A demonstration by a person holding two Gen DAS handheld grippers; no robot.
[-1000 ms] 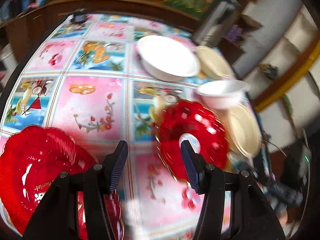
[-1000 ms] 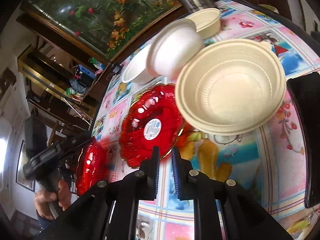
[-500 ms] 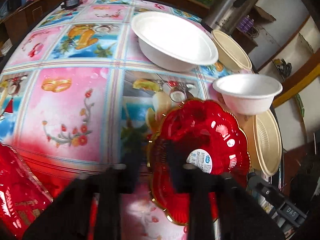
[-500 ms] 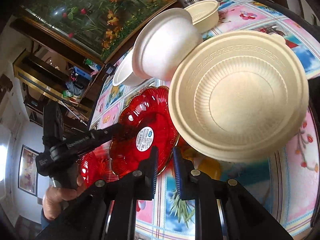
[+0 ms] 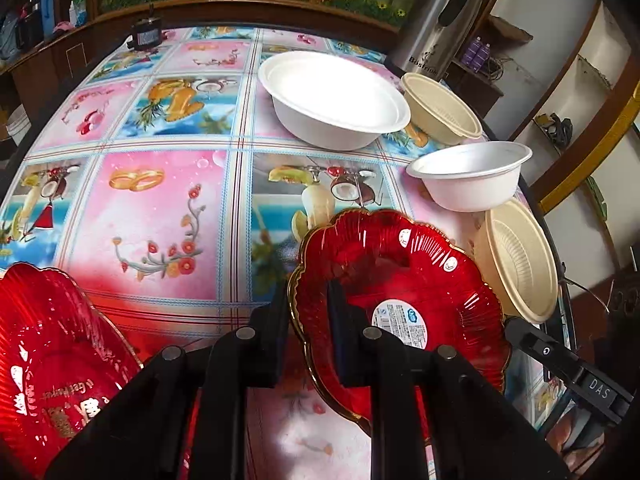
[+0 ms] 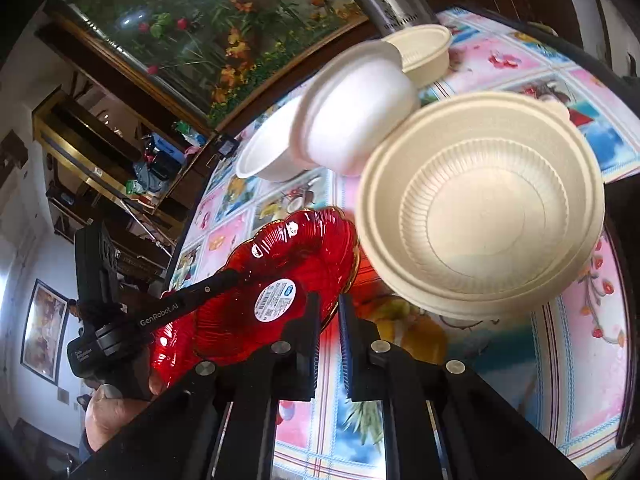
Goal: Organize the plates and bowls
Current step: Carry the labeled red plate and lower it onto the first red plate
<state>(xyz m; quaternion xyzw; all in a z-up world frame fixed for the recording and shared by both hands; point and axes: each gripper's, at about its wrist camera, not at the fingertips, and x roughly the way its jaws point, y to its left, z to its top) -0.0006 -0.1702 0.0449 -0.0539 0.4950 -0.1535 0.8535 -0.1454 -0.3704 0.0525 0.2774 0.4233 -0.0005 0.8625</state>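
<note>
My left gripper [image 5: 306,300] is shut on the near rim of a red scalloped plate [image 5: 400,276] with a white sticker. A second red plate [image 5: 52,360] lies at the lower left. A large white bowl [image 5: 332,96], a small white bowl [image 5: 472,176] and two cream bowls [image 5: 440,108] [image 5: 520,252] stand behind. My right gripper [image 6: 329,312] is shut on the red plate's [image 6: 280,276] opposite rim. In the right wrist view the left gripper [image 6: 236,276] grips the plate's far side.
A steel thermos [image 5: 436,24] stands at the table's far right corner. A small black device [image 5: 146,34] sits at the far edge. A patterned pink and blue cloth [image 5: 160,208] covers the table. A dark object [image 6: 628,320] lies at the right edge.
My left gripper has moved forward to the red sticker plate and shut on its rim. The right gripper has come closer to the plate and the cream bowl.
</note>
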